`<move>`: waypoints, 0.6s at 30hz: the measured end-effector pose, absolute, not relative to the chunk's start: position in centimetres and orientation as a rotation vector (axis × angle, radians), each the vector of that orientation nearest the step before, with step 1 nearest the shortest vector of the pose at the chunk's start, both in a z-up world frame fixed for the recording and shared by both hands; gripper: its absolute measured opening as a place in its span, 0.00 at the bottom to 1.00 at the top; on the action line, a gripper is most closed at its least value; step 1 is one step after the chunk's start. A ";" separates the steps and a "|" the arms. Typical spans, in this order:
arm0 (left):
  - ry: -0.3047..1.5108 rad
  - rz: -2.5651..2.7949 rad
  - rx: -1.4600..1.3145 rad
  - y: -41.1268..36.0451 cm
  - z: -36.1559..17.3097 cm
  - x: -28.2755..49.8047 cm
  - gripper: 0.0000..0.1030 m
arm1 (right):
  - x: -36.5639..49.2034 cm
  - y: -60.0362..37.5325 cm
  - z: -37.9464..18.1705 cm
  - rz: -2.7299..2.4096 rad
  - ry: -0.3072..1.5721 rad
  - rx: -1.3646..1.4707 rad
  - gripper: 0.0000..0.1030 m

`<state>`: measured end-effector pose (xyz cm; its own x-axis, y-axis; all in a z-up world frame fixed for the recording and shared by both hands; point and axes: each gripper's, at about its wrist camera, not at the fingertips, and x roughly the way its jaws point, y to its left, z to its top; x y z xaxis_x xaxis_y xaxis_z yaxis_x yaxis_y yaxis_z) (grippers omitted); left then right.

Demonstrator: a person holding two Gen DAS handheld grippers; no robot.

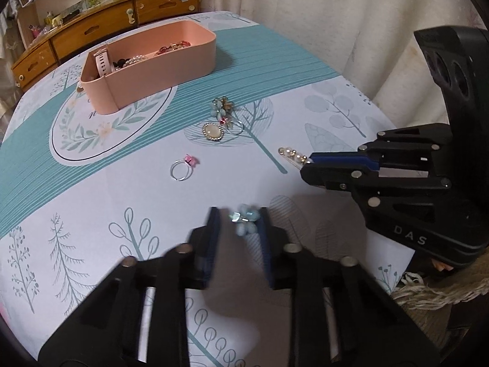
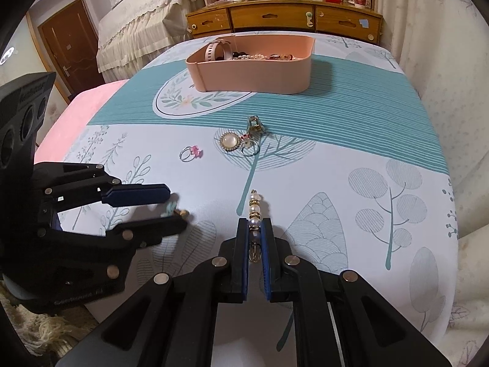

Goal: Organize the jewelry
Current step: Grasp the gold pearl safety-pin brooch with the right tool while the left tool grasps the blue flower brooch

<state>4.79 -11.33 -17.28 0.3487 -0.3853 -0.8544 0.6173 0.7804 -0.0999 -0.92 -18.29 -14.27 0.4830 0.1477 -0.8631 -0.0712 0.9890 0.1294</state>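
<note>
Left gripper (image 1: 239,223) brackets the blue flower piece (image 1: 244,221), contact unclear. Right gripper (image 2: 255,229) clamps the beaded pin (image 2: 255,211). Open cloth ahead; rings (image 2: 191,153), brooch (image 2: 229,141), pink box (image 2: 253,73) beyond.

Both tools are matte black plastic. The left claw (image 1: 238,223), at the bottom centre of its own view, has dark blue pads and round silver pivot pins along its linkage bars. The right claw (image 2: 255,229) matches it; at the right edge of the left view its housing bears raised "DAS" lettering and two round recesses.
</note>
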 end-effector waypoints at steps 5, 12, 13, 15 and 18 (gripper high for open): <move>1.037 -0.658 0.228 -10.8 -17.3 4.9 0.15 | -1.0 -18.3 -14.3 0.132 1.058 0.084 0.07; 1.051 -0.614 0.166 -9.1 -16.6 5.5 0.15 | -0.5 -18.1 -13.9 0.127 1.064 0.084 0.07; 1.051 -0.607 0.154 -8.7 -16.3 5.7 0.15 | -0.4 -18.0 -13.7 0.128 1.059 0.082 0.07; 1.046 -0.598 0.133 -8.0 -15.8 5.9 0.15 | -0.3 -17.9 -13.1 0.133 1.049 0.081 0.07; 1.038 -0.563 0.115 -7.2 -14.8 6.5 0.15 | 0.1 -17.8 -11.9 0.142 1.031 0.075 0.07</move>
<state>6.46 -7.17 -14.83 0.3811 -0.3868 -0.8397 0.4926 0.8535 -0.1696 0.11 -17.79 -11.92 0.5058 0.1529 -0.8490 -0.0822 0.9882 0.1290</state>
